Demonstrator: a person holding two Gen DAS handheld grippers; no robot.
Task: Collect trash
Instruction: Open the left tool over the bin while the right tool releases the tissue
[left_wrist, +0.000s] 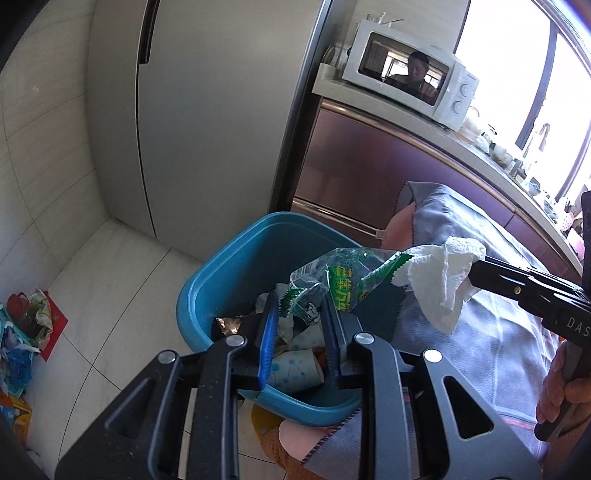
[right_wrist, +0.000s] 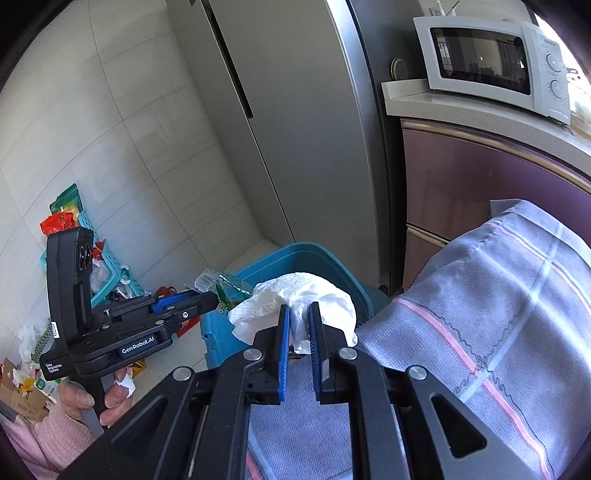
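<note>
A: Where does the blue plastic trash bin (left_wrist: 236, 266) sit?

B: Centre of the left wrist frame, on the floor, with the tall grey fridge (left_wrist: 207, 110) behind it.

A: And the white microwave (left_wrist: 413, 74)?

B: Upper right, on the bench (left_wrist: 491, 155). A grey checked cloth (left_wrist: 491, 332) lies right of the bin; a heap of loose packets (left_wrist: 22, 332) is at far left.

Our left gripper (right_wrist: 207, 297) is matte black with blue finger pads (left_wrist: 266, 332), silver screws and white "GenRobot.AI" lettering. Our right gripper (right_wrist: 297, 321) matches it. A pink sleeve (right_wrist: 55, 439) meets bare skin.
</note>
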